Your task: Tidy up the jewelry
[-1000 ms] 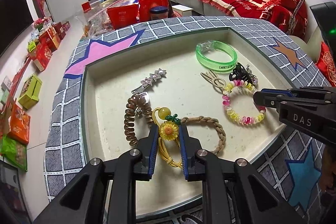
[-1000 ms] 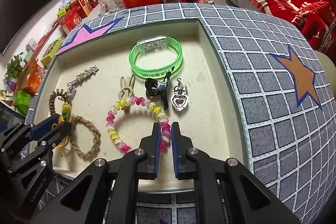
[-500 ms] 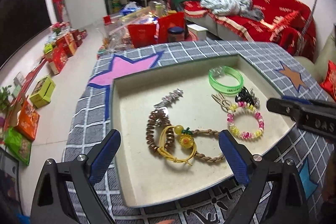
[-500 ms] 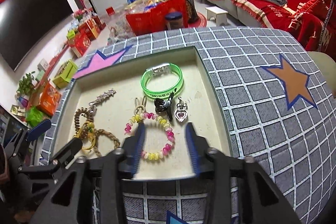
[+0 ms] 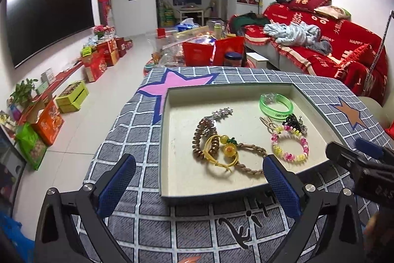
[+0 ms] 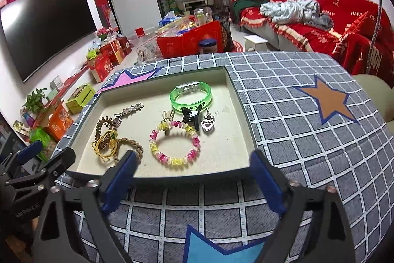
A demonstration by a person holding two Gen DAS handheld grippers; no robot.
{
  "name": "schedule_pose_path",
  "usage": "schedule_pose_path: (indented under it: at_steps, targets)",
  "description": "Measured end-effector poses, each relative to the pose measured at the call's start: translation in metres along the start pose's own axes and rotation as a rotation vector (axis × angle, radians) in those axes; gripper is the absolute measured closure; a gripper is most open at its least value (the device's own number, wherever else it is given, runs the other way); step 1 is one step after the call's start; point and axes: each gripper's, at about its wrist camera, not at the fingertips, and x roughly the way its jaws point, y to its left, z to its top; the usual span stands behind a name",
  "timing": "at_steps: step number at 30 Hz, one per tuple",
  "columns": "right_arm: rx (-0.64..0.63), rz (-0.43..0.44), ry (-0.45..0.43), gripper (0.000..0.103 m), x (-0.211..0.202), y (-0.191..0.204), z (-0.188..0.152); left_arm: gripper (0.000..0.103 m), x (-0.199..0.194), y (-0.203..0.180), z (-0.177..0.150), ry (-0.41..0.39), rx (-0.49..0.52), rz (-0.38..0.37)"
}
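**Standing clear of the tray, both hand-held grippers released**

Left hand-held gripper (image 5: 198, 179): jaws spread wide, nothing between them, hovering over the near rim of the tray (image 5: 163, 139). Right hand-held gripper (image 6: 193, 181): jaws opening, nothing between the pads, likewise above the tray's near edge.

The jewelry lies inside the tray, on the checked cloth of the tabletop (image 6: 295, 115). Ahead of the left gripper: a yellow cord with a sunflower charm (image 5: 230, 150), overlapping a brown coil tie (image 5: 203, 137) and a braided brown band (image 5: 251, 157). Beyond these, a silver star clip (image 5: 221, 112). Ahead of the right gripper: a pink and yellow bead bracelet (image 6: 174, 142), just beyond it a black clip (image 6: 190, 115) and a heart pendant (image 6: 208, 123). A green bangle (image 6: 190, 97) sits farthest back.

Nothing stands between either gripper and the items. The right gripper's tip shows at the edge of the left view.

Change noted: a second ago the left jaws were pinched at the sunflower cord and the right jaws at the bead bracelet; both have since let go and drawn back and upward, leaving the pieces lying in the tray.
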Motion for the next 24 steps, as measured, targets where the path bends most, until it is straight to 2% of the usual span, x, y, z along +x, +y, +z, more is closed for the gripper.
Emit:
schedule_pose_path:
  at_steps: [9,24]
  targets:
    - [-0.021,-0.019,-0.029,0.0,-0.002,0.003,-0.005,0.0,-0.006,-0.001,-0.013,0.002,0.001,0.034]
    - [-0.032,-0.021,-0.035,0.0,-0.004,0.005,-0.004,0.0,-0.008,0.0,-0.018,0.02,-0.016,0.037]
